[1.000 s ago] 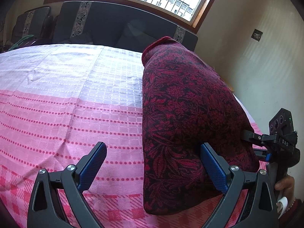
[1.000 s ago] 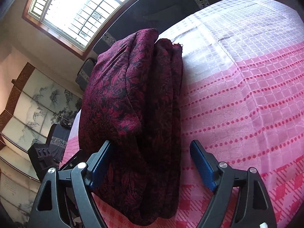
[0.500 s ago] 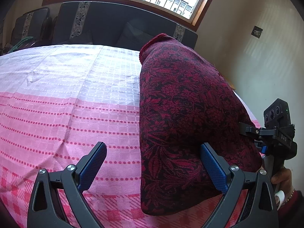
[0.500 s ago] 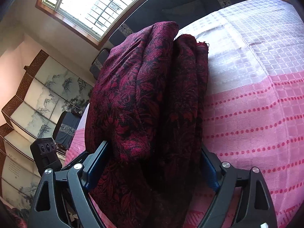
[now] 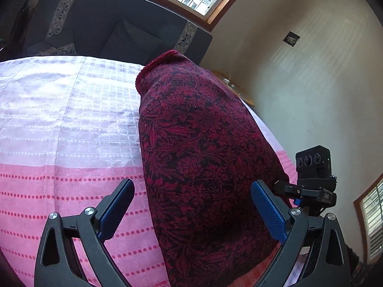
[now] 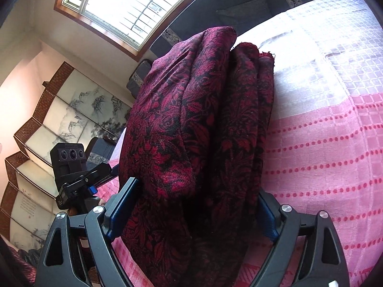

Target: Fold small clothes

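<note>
Right gripper (image 6: 191, 215) was opening around the folded cloth (image 6: 198, 131), which lay between its jaws on the pink bedspread (image 6: 323, 143). Your left gripper (image 5: 191, 212) stood open beside the bundle and had pulled back slightly. You seemed to be letting go, fold apparently finished.

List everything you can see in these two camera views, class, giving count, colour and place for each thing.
folded cloth: one, dark red with black floral pattern, on the bed cover between both tools
bed cover: one, pink and white checked, under the cloth
sofa: one, dark, behind the bed below the window
window: one, bright, wood-framed, on the far wall
folding screen: one, painted panels, brown frame, at the wall
left tool: one, black with blue pads, open, cloth between the pads
right tool: one, black with blue pads, jaws opening around the cloth
</note>
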A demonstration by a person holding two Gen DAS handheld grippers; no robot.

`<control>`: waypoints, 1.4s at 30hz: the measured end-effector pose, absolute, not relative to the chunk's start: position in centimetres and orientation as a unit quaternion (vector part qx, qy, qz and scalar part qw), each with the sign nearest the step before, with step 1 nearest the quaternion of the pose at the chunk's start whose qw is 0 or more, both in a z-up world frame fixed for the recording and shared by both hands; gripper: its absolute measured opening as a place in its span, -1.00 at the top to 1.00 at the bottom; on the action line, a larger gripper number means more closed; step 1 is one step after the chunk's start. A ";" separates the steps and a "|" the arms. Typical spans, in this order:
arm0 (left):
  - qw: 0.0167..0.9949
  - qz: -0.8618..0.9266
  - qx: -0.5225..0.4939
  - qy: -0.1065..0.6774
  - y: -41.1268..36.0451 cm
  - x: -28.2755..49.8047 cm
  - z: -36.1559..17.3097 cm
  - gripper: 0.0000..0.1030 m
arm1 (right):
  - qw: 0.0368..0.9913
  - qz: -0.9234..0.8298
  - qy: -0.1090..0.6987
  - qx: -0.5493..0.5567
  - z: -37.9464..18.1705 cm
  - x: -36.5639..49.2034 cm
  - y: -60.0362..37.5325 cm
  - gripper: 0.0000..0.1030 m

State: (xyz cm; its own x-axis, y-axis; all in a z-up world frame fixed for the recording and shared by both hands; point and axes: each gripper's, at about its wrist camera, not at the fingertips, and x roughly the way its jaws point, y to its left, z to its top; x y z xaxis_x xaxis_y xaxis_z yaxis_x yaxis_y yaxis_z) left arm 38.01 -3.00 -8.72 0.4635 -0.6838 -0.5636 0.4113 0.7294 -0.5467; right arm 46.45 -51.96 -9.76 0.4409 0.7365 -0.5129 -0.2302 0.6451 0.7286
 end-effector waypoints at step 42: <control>0.734 -0.428 -0.188 0.493 -4.6 44.0 -10.5 -0.94 | 0.779 0.320 0.462 0.278 -9.6 50.9 -51.0 -0.88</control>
